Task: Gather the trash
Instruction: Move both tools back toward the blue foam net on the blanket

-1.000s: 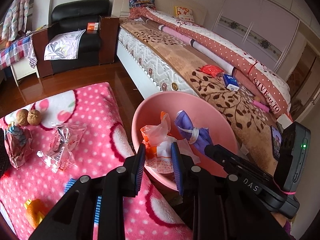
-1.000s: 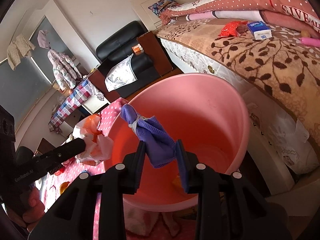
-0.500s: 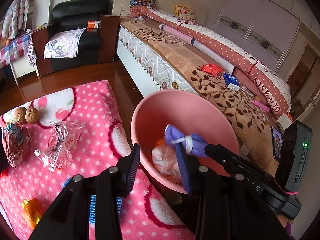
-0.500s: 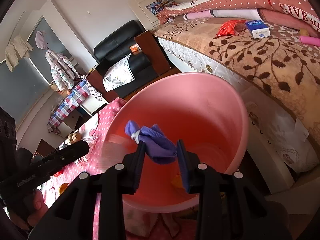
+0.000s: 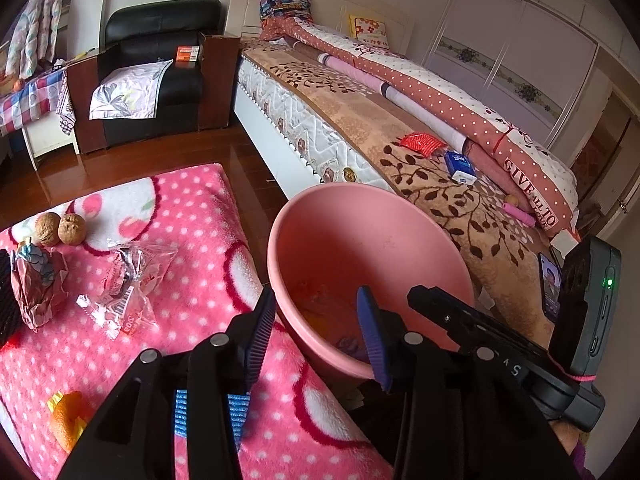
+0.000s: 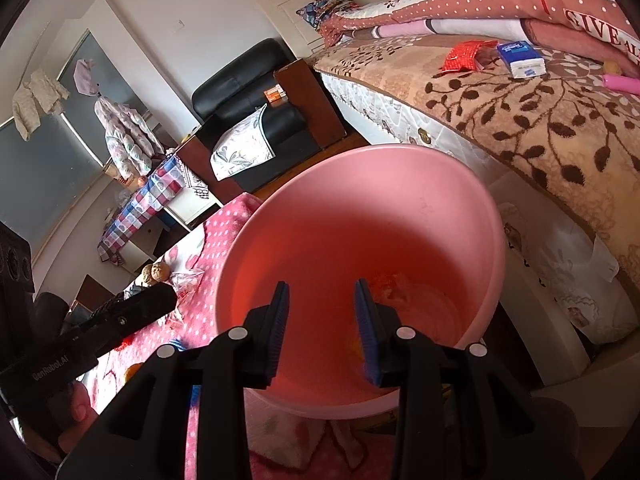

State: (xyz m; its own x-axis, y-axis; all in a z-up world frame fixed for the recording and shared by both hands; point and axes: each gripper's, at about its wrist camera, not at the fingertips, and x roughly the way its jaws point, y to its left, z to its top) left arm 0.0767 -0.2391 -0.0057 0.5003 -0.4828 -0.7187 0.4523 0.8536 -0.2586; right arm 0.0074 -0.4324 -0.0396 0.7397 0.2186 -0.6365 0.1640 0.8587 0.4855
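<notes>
A pink bucket [image 5: 424,228] stands between the pink polka-dot blanket [image 5: 192,216] and the bed; it also shows in the right wrist view [image 6: 440,168]. Trash lies at its bottom, partly hidden. My left gripper [image 5: 316,320] is open and empty at the bucket's near rim. My right gripper [image 6: 322,316] is open and empty above the bucket's mouth. On the blanket lie a clear wrapper [image 5: 128,284], a crumpled brown wrapper [image 5: 36,284], two walnuts [image 5: 60,228] and orange peel [image 5: 66,420].
The bed [image 5: 400,128] runs along the right with a red packet [image 5: 420,142] and a blue tissue pack [image 5: 460,164] on it. A black armchair [image 5: 156,68] stands at the back. A phone [image 5: 550,284] sits by the right gripper's body.
Both grippers opened. The orange-and-white bag fell from my left gripper and the purple cloth from my right gripper, both into the bucket.
</notes>
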